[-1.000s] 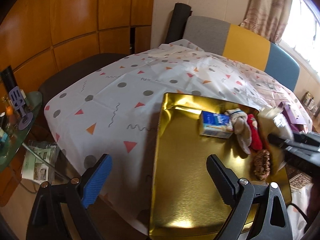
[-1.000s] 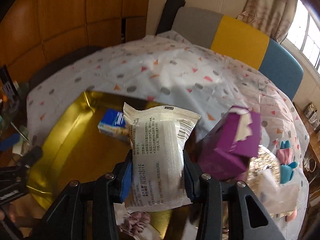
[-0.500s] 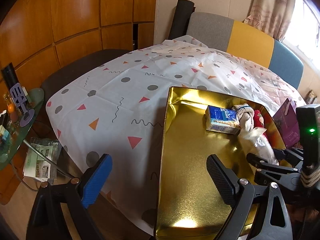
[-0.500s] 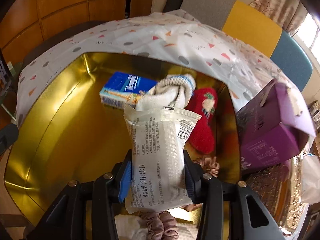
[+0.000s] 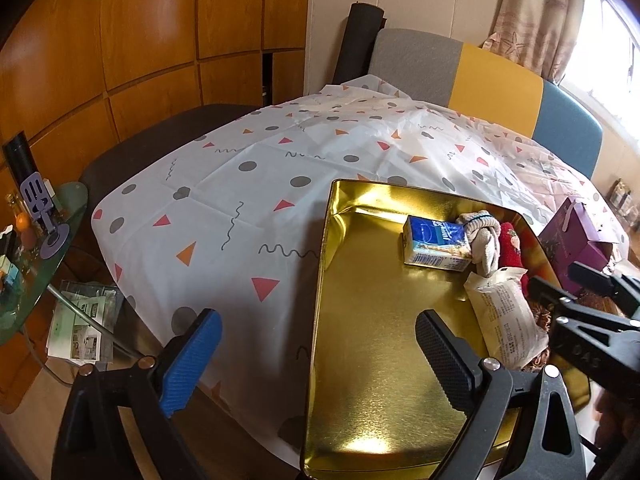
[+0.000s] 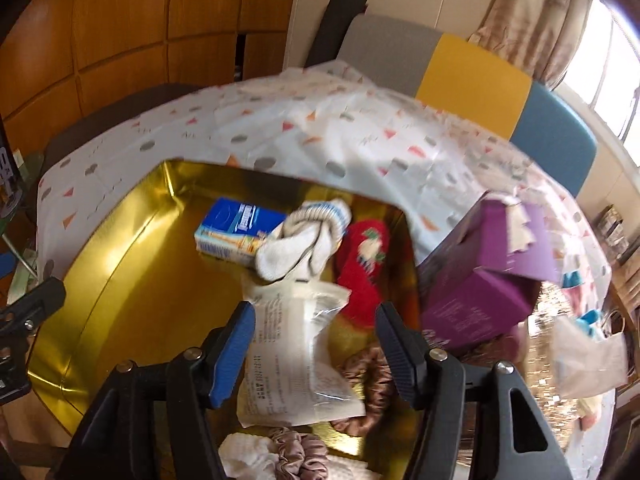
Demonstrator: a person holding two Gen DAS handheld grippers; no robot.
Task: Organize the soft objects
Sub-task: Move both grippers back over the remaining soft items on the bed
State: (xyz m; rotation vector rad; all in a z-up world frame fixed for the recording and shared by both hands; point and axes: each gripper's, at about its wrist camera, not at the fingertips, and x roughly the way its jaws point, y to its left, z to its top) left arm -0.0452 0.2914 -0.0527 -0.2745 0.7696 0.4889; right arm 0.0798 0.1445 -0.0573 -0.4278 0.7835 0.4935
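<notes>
Inside the gold tray (image 6: 100, 280), the white packet (image 6: 292, 360) lies lengthwise between the right gripper's (image 6: 316, 344) just-opened fingers, pads clear of it, its small print unreadable, top end touching the white sock (image 6: 300, 248), while the left gripper (image 5: 320, 356) hangs spread, empty.

Small black print covers the white packet (image 6: 294, 356), too blurred to read, perhaps including a date.

Gold tray (image 5: 360, 340) with soft packets (image 5: 506, 320)
</notes>
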